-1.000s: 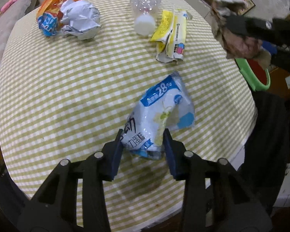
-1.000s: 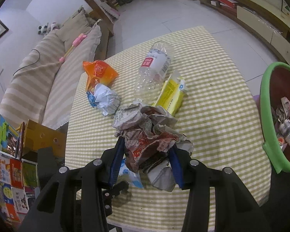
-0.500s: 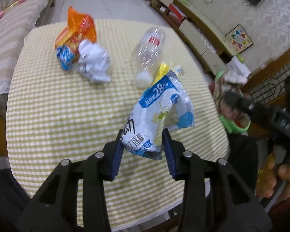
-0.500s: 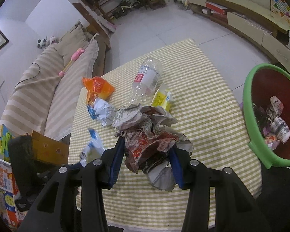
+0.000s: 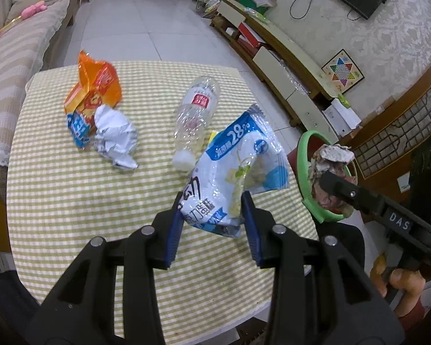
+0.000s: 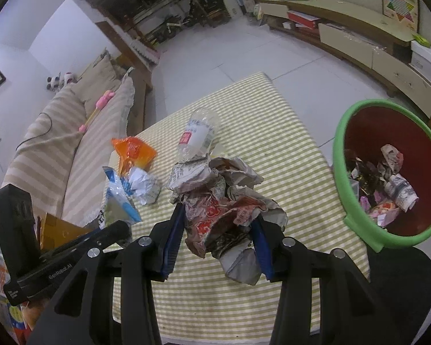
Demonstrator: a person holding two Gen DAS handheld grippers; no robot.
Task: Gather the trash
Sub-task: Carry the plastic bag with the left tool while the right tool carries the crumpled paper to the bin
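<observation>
My left gripper (image 5: 212, 210) is shut on a blue and white snack bag (image 5: 238, 169) and holds it above the checked table (image 5: 71, 201). My right gripper (image 6: 218, 224) is shut on a crumpled paper wad (image 6: 224, 198), held above the table's right side. The right gripper and its wad (image 5: 327, 172) show at the right of the left wrist view, in front of the green-rimmed red bin (image 5: 304, 155). In the right wrist view the bin (image 6: 388, 169) stands to the right of the table and holds several scraps.
On the table lie an orange snack bag (image 5: 93, 86), a crumpled white paper (image 5: 115, 138), a clear plastic bottle (image 5: 195, 118) and a yellow wrapper (image 5: 212, 136) partly hidden by the held bag. A striped sofa (image 6: 71, 143) stands left of the table.
My left gripper has lifted the blue and white bag off the table and raised it. My right gripper has carried the paper wad up and closer to the bin.
</observation>
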